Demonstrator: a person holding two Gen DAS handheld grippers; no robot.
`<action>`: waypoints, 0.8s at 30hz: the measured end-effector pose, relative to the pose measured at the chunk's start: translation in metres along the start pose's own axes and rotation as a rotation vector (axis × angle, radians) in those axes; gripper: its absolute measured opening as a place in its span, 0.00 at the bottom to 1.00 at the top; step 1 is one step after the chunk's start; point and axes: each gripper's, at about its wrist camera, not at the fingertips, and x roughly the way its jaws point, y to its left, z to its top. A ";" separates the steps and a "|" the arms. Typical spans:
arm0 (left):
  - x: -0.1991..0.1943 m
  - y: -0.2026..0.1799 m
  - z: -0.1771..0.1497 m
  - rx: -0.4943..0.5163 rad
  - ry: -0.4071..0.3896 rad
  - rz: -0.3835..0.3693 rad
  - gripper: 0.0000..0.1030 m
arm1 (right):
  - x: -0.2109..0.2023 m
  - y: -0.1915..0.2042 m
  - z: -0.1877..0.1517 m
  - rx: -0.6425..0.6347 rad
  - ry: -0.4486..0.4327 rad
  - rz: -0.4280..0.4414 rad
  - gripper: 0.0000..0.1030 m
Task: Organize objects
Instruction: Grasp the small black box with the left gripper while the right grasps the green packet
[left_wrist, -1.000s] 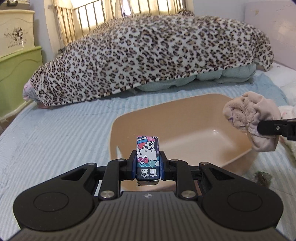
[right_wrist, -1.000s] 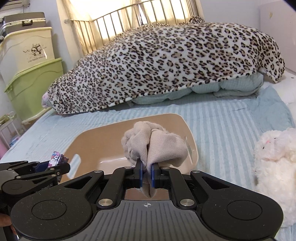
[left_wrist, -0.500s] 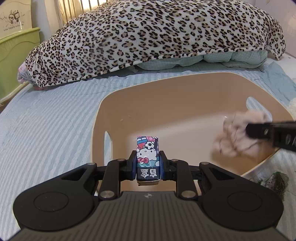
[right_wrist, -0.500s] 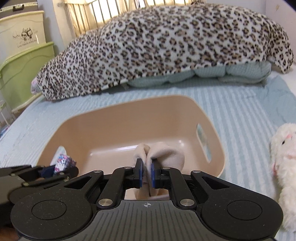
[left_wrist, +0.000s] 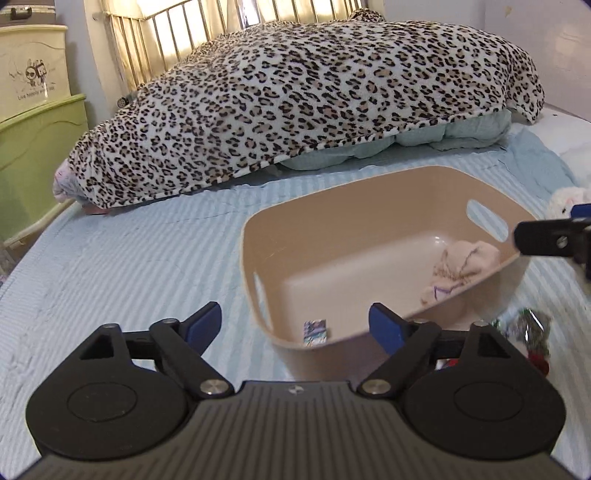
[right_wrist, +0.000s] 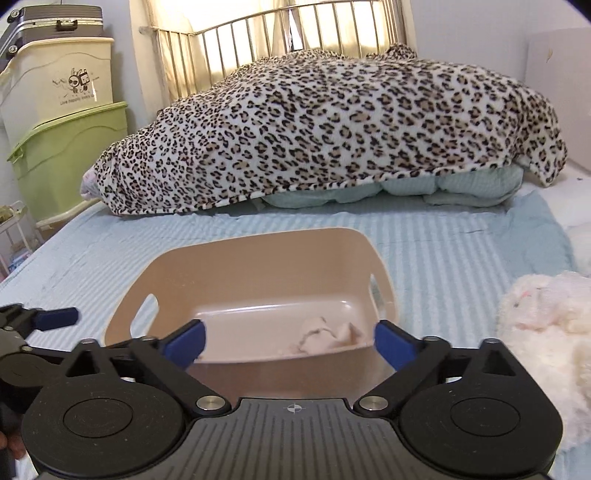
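Observation:
A tan plastic bin (left_wrist: 332, 199) with slot handles sits on the blue striped bed; it also shows in the right wrist view (right_wrist: 258, 254). A small Hello Kitty pack (left_wrist: 315, 332) lies inside at its near wall. A crumpled beige cloth (left_wrist: 458, 269) lies in the bin's right part, also seen in the right wrist view (right_wrist: 325, 338). My left gripper (left_wrist: 293, 325) is open and empty above the bin's near edge. My right gripper (right_wrist: 290, 341) is open and empty just behind the bin's near rim.
A leopard-print blanket (left_wrist: 295, 99) is heaped at the far end of the bed. A white plush toy (right_wrist: 546, 332) lies right of the bin. Small shiny wrappers (left_wrist: 528, 328) lie by the bin's right front. Green and cream storage boxes (right_wrist: 62, 129) stand at left.
Both grippers opened. The Hello Kitty pack dropped from the left gripper into the bin, the cloth dropped from the right gripper into the bin, and both grippers pulled back.

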 end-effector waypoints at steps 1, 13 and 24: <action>-0.005 0.002 -0.005 -0.004 0.001 -0.005 0.85 | -0.003 -0.002 -0.004 0.004 0.006 -0.004 0.99; -0.014 0.019 -0.061 -0.023 0.067 -0.020 0.86 | 0.001 -0.013 -0.073 -0.007 0.157 -0.028 1.00; 0.015 0.018 -0.110 0.054 0.127 -0.052 0.86 | 0.018 -0.007 -0.110 -0.043 0.263 -0.004 1.00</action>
